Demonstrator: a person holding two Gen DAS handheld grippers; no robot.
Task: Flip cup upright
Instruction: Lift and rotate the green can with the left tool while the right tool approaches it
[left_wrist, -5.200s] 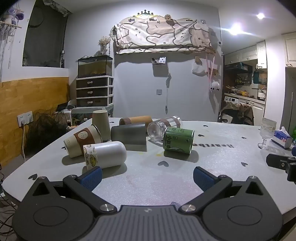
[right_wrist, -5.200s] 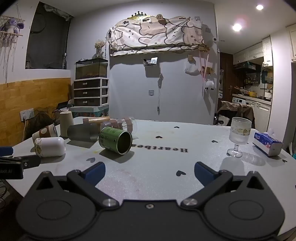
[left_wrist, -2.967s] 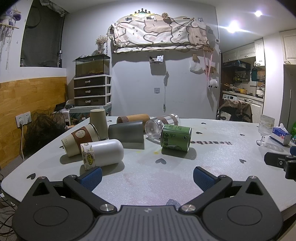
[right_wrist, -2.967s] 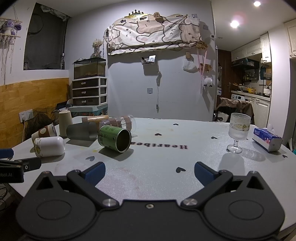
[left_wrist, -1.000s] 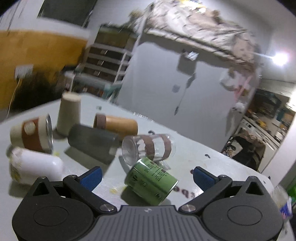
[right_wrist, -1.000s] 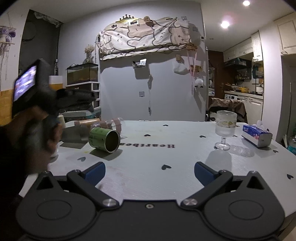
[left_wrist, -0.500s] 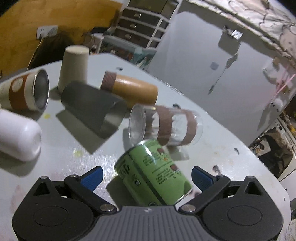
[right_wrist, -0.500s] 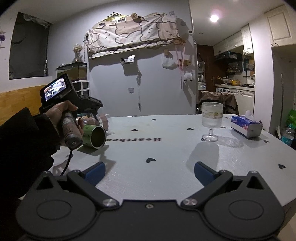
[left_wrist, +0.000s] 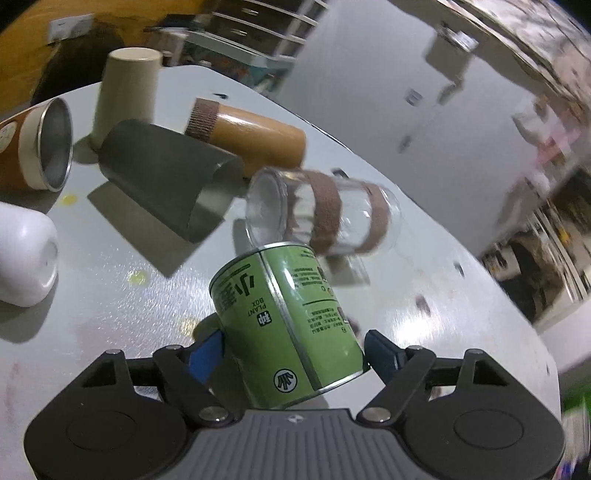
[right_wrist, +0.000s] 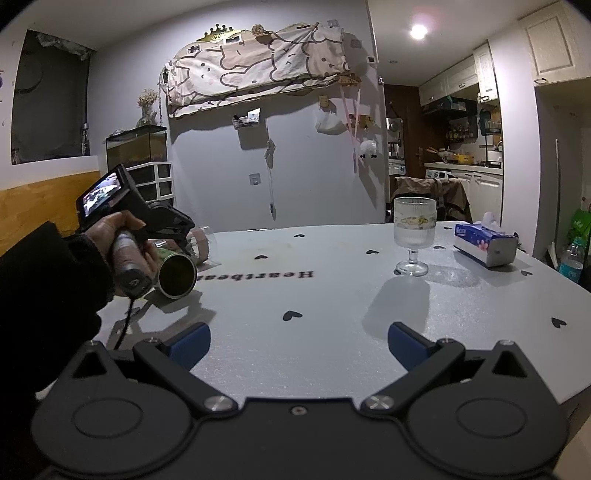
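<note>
A green tin cup (left_wrist: 284, 317) lies on its side on the grey table (left_wrist: 110, 295). In the right wrist view its open mouth (right_wrist: 176, 276) faces me. My left gripper (left_wrist: 293, 350) straddles the cup, its blue pads (left_wrist: 207, 350) close to or touching both sides; the jaws are still wide. In the right wrist view the hand-held left gripper (right_wrist: 162, 225) reaches down over the cup. My right gripper (right_wrist: 297, 341) is open and empty above the table's near edge.
Behind the green cup lie a clear glass with brown bands (left_wrist: 321, 218), a dark grey cup (left_wrist: 166, 184), a tan wooden cup (left_wrist: 251, 136), a brown-sleeved steel cup (left_wrist: 37, 147) and a white cup (left_wrist: 22, 254). A beige cup (left_wrist: 125, 88) stands inverted. A wine glass (right_wrist: 413, 232) and tissue box (right_wrist: 484, 245) stand right.
My left gripper has dropped in over the green cup, which now sits between the pads. The jaws have narrowed around it. The right gripper has turned a little to the right.
</note>
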